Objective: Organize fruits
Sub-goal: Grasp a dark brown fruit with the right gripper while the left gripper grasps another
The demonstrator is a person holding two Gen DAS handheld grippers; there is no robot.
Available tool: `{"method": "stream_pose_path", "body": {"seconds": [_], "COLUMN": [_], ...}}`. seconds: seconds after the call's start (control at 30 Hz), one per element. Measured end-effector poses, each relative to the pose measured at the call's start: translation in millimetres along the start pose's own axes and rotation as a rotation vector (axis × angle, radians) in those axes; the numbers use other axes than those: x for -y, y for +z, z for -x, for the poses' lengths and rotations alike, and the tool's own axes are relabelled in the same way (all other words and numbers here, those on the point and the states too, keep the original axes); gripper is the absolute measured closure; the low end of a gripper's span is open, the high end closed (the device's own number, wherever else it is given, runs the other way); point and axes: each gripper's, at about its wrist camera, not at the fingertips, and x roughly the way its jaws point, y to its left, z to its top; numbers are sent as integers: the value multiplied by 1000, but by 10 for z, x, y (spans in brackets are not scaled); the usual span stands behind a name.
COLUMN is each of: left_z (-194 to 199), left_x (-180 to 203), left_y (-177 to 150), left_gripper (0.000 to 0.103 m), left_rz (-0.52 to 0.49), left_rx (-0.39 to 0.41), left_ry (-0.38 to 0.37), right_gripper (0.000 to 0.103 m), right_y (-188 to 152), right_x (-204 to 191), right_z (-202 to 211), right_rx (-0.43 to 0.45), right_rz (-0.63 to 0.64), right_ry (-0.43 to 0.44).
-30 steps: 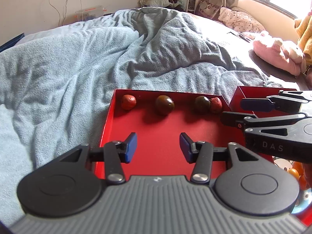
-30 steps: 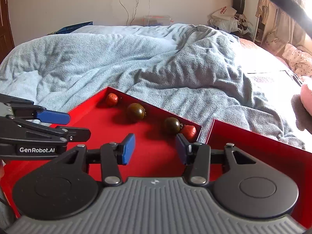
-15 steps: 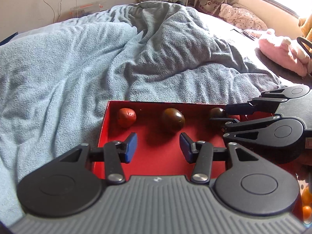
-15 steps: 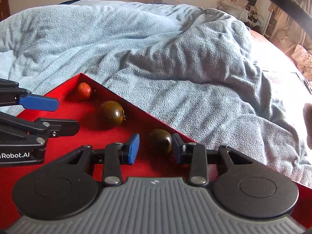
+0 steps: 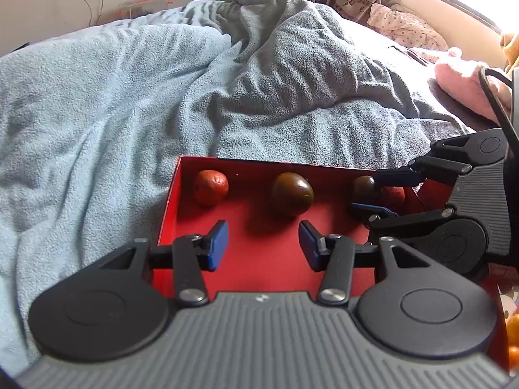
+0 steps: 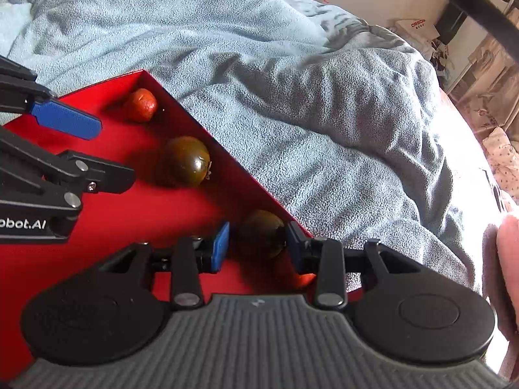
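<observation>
Four fruits lay in the red tray (image 5: 168,201); the right tool (image 6: 258,244), jaws opening, bracketed a dark tomato (image 6: 261,233); the left tool (image 5: 262,243) hung part-open, empty.

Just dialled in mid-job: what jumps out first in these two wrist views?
The shallow red tray on the rumpled blue fleece blanket grabs the eye, with small round fruits lined along its far wall. The right gripper straddles a dark greenish-brown tomato at that wall, its fingers opening slightly. The left gripper hovers empty over the tray floor, short of a larger dark tomato.
</observation>
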Motion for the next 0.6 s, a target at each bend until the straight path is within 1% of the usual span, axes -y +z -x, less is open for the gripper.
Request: {"method": "stream_pose_path", "body": {"seconds": [0.07, 0.2, 0.27, 0.37, 0.6], "left_z": [-9, -26, -36, -80, -339], "left_x": [7, 17, 29, 84, 280], "left_y": [-3, 7, 10, 36, 150], "left_gripper": [52, 52, 52, 52, 52], "left_rz": [-5, -8, -16, -38, -87], "left_rx": [-1, 2, 2, 6, 8], "left_ry": [-1, -8, -10, -19, -16], "right_gripper": [59, 59, 60, 59, 60], "right_y": [-5, -52, -85, -197, -546], "right_x": [-29, 78, 127, 159, 102], "right_z": [-9, 65, 174, 472, 1106], "right_rx": [0, 31, 48, 94, 167], "right_rz": [31, -39, -78, -140, -239], "right_ry": [-14, 23, 43, 83, 122]}}
